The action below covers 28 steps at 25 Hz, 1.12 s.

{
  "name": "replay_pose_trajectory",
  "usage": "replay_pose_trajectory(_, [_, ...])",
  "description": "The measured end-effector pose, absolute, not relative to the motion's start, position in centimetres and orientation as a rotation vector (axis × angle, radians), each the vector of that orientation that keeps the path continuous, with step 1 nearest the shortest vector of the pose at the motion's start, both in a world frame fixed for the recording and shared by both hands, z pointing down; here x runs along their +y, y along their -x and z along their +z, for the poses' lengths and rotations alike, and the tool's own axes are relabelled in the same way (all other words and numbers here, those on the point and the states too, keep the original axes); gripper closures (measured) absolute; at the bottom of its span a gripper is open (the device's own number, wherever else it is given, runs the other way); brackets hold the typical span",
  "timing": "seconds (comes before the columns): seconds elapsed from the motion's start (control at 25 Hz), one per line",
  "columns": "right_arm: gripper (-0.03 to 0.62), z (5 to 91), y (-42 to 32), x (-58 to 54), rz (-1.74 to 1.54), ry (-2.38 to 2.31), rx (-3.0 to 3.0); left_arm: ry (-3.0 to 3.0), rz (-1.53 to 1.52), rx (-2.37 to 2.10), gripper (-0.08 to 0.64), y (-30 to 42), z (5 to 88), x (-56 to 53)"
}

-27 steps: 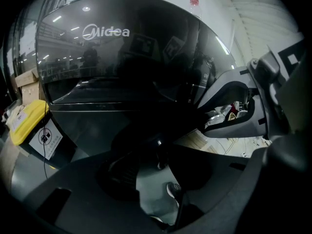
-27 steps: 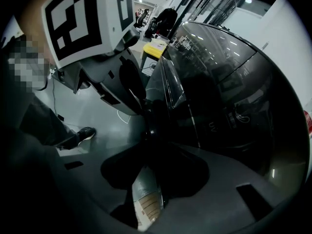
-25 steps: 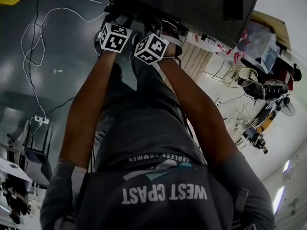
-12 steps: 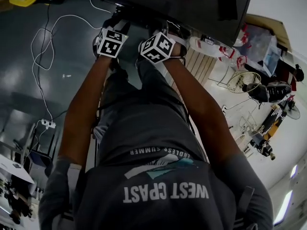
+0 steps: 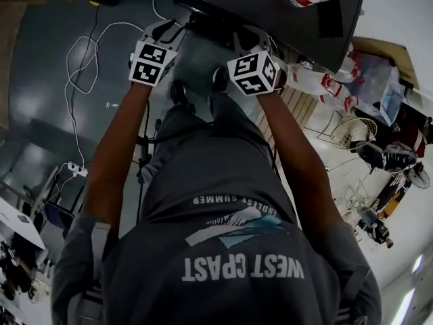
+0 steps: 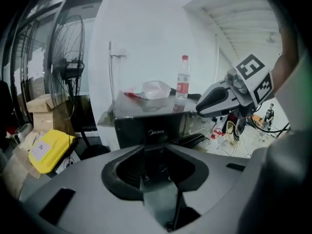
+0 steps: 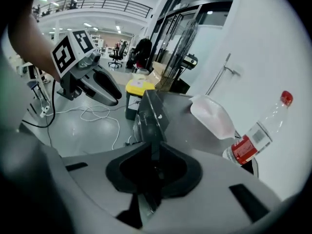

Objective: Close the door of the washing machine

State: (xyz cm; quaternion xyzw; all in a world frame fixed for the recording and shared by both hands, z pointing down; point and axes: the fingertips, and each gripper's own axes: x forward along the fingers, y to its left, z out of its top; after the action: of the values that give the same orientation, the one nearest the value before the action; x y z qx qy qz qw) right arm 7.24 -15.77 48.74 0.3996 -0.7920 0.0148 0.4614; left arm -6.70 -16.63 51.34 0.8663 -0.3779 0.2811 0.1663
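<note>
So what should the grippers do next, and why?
Probably carry the right gripper forward to the front of the washing machine, where its door should be. Both it and the left gripper hang in the air short of it, jaws closing on nothing.

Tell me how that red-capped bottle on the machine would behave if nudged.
The bottle stands upright, tall and narrow, so it would probably tip before sliding. It looks like thin clear plastic, so likely light and squashy. Once down, its round body may roll.
</note>
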Motion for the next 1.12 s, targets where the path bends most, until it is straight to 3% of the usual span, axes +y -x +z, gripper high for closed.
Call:
replay_pose_trajectory(0.68, [0.551,27.8,-4.9,-14.9,-0.019,-1.261,-2.323,-2.629,0.589,-1.364,0.426,18.3,34.2,-16.1])
replay_pose_trajectory(1.12, [0.565,22.8,-3.7,-12.8,0.101,-1.228,-2.49,-2.677,0.47,-1.482,0.428,21.8,27.7,-13.7])
